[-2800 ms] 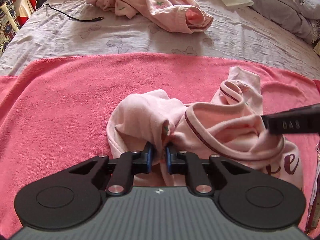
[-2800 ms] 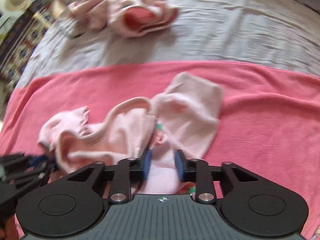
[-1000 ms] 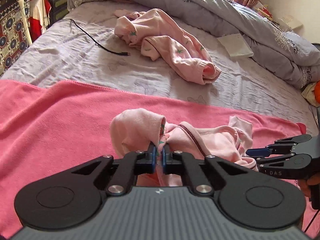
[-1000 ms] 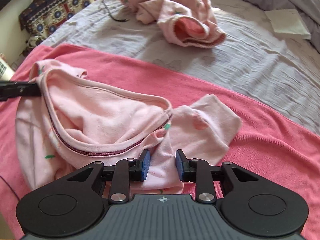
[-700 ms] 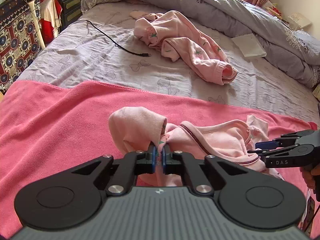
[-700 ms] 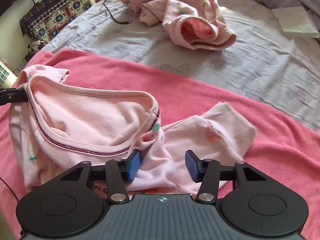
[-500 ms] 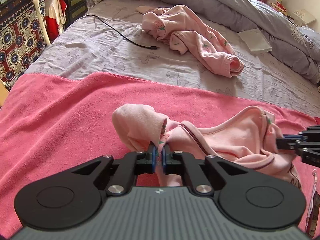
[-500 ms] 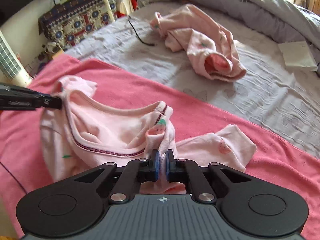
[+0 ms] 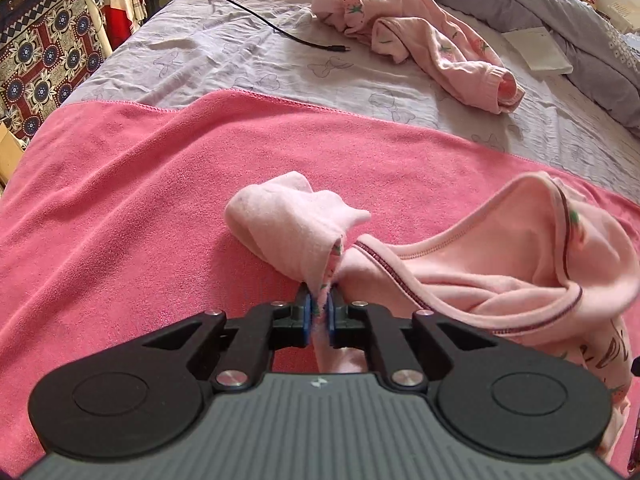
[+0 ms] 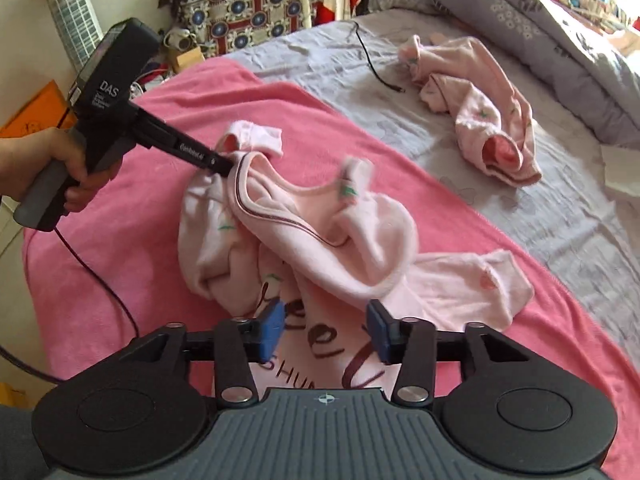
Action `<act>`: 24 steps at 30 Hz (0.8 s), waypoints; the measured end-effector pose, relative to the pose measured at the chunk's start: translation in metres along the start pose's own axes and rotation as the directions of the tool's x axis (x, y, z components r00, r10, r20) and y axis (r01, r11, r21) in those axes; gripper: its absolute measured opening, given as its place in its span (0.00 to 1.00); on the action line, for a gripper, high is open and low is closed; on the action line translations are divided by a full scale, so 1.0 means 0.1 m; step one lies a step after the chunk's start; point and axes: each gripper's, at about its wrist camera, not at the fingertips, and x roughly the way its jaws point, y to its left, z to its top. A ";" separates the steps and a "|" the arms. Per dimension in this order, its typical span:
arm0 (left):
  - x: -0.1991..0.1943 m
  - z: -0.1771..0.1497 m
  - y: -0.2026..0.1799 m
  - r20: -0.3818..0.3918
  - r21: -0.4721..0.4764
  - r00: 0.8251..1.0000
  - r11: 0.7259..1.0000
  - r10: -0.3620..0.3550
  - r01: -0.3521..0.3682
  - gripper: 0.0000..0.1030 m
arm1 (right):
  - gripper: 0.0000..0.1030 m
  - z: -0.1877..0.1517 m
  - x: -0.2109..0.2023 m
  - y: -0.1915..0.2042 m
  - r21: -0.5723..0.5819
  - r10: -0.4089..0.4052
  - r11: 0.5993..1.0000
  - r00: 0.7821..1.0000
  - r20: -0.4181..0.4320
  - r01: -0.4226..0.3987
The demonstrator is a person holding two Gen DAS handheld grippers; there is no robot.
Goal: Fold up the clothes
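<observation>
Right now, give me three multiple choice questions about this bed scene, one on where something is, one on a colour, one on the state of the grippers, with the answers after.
1. Where does the black cable's loose end lie?
A. on the grey bedsheet near the far pink garment
B. on the pink towel
C. under the pink top

2. What colour is the towel under the pink top?
A. grey
B. pink
C. white

3. How do the two grippers stand?
A. both open
B. left open, right shut
C. left shut on the pink top, right open

Answers:
1 A, the black cable ends on the grey bedsheet beside the far pink garment.
2 B, the towel is pink under the pink top.
3 C, the left gripper pinches fabric; the right gripper has its pads apart.
</observation>
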 end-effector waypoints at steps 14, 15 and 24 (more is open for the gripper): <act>-0.19 -0.04 0.21 0.054 -0.033 0.998 0.999 0.037 -0.035 0.13 | 0.08 0.18 0.91 -0.74 0.198 -0.035 0.978 0.989 -0.143 0.064; -0.20 -0.04 0.23 0.054 -0.031 0.997 0.999 0.046 -0.044 0.13 | 0.06 0.17 0.88 -0.63 0.222 0.028 0.975 0.991 -0.133 0.002; -0.07 -0.14 0.41 0.001 -0.052 0.995 0.994 0.100 -0.100 0.12 | 0.34 0.10 0.28 0.43 -0.169 0.258 0.946 0.958 -0.127 -0.277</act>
